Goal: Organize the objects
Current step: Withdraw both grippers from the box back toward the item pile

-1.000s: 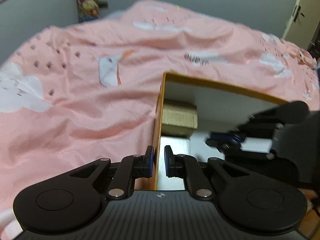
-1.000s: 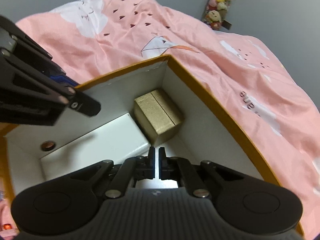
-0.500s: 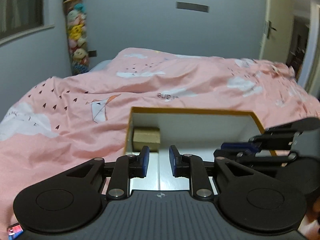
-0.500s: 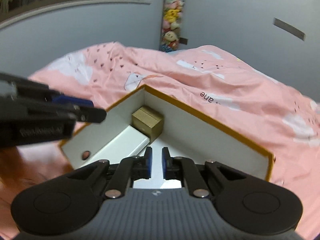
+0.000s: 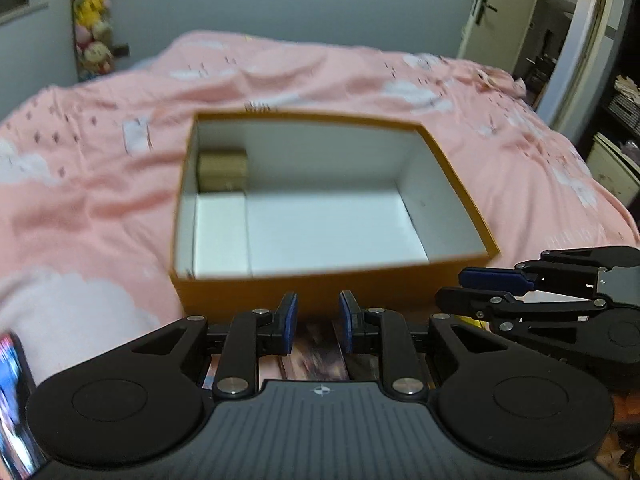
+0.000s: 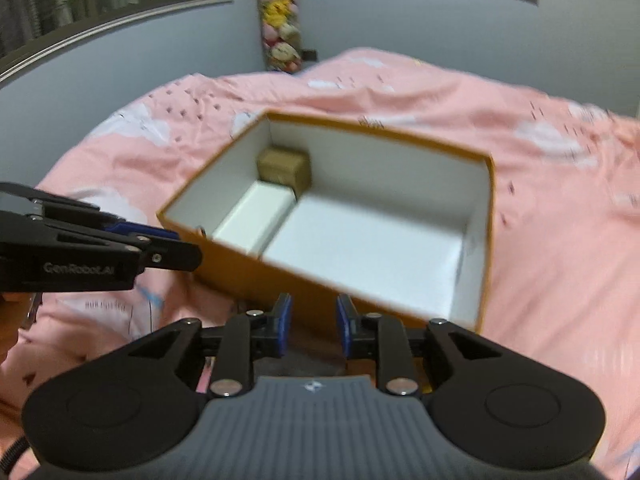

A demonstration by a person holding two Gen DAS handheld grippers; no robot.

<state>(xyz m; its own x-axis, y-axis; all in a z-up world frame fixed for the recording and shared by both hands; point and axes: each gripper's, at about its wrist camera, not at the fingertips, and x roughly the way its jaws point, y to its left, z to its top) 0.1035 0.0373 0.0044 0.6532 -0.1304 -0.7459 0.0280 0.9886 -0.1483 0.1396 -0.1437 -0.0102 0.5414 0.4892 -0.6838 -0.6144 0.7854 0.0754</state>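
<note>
Orange box point(image 5: 320, 292), open-topped, near bed's near edge, on pink duvet point(image 5: 100, 200). Contents: gold box point(image 5: 222, 170) in far-left corner, white box point(image 5: 220, 236) touching it. Left gripper point(image 5: 318, 322) and right gripper point(image 6: 310, 322): jaws parted, empty. Risk: soft bedding lets the box tip if an edge is pressed.

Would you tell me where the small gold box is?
The small gold box sits in the orange box's far-left corner, beside the white box.

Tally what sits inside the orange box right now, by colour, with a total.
Gold small box: 1
White flat box: 1
Total inside the orange box: 2
Both lie along the box's left side; neither gripper holds anything.
</note>
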